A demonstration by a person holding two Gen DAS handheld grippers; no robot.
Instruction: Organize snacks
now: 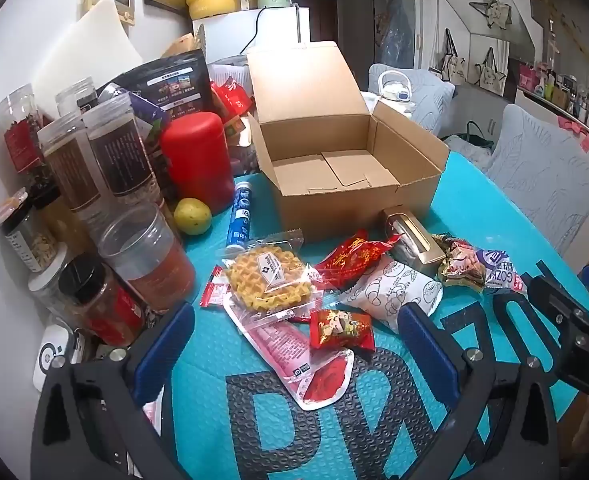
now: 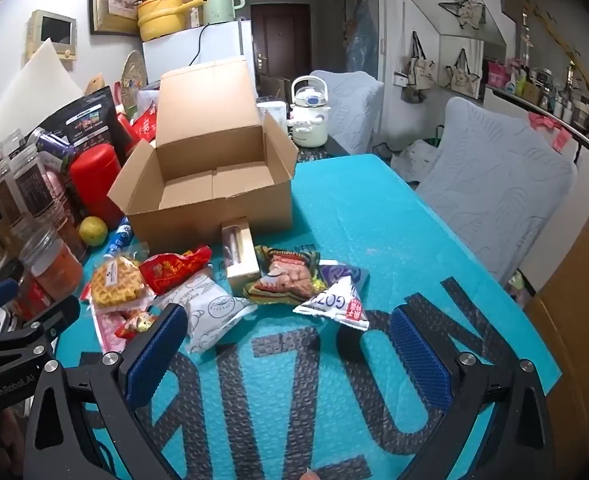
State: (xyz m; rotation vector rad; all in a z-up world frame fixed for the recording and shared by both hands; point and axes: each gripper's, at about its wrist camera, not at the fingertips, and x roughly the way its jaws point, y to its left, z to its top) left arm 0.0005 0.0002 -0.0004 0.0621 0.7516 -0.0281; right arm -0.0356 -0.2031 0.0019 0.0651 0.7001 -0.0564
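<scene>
Jars crowd the table's left edge; snacks lie before the open box; the right side lies free.

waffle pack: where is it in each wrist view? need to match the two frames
Left wrist: waffle pack sits centre, just ahead of the open left gripper.
Right wrist: waffle pack sits left of centre, beyond the left finger of the open right gripper.
Shared landmark: the empty cardboard box behind it.

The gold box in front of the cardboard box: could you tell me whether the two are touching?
Cannot tell. In both wrist views the gold box ends right at the cardboard box, with neither contact nor gap plain.
</scene>
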